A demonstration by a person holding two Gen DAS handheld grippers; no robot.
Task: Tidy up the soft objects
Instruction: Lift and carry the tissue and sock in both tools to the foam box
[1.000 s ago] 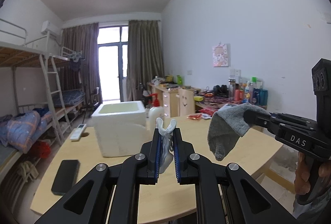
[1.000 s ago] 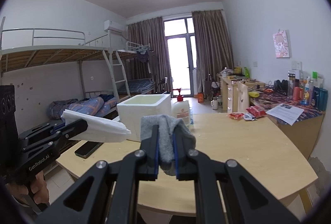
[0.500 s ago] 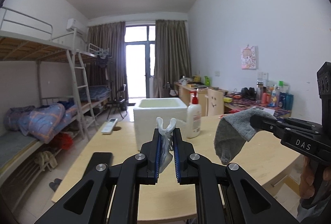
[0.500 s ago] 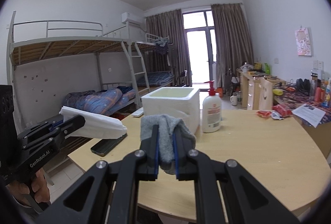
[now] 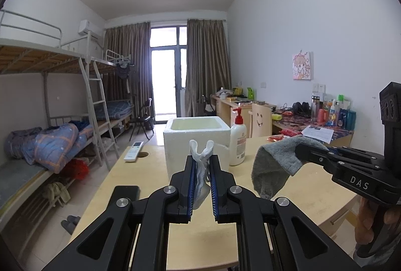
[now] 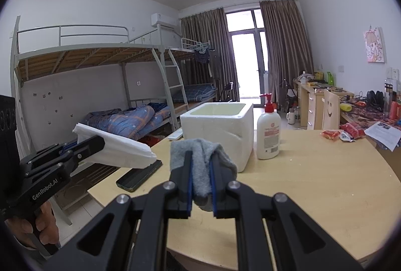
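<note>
Left tongs (image 5: 201, 180) are clamped on a white tissue pack (image 5: 200, 170), right tongs (image 6: 200, 185) on a grey sock (image 6: 200, 160), both held above the worktop (image 6: 313, 183). The foam box (image 5: 198, 138) sits at twelve o'clock. The sock's loose toe, dangling at six o'clock, could snag the box rim and pull free.

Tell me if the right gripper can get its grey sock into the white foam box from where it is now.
Probably yes. The right gripper holds the grey sock above the table, and the white foam box stands just ahead with its top open. Nothing lies between them; the lotion bottle stands off to the side.
</note>
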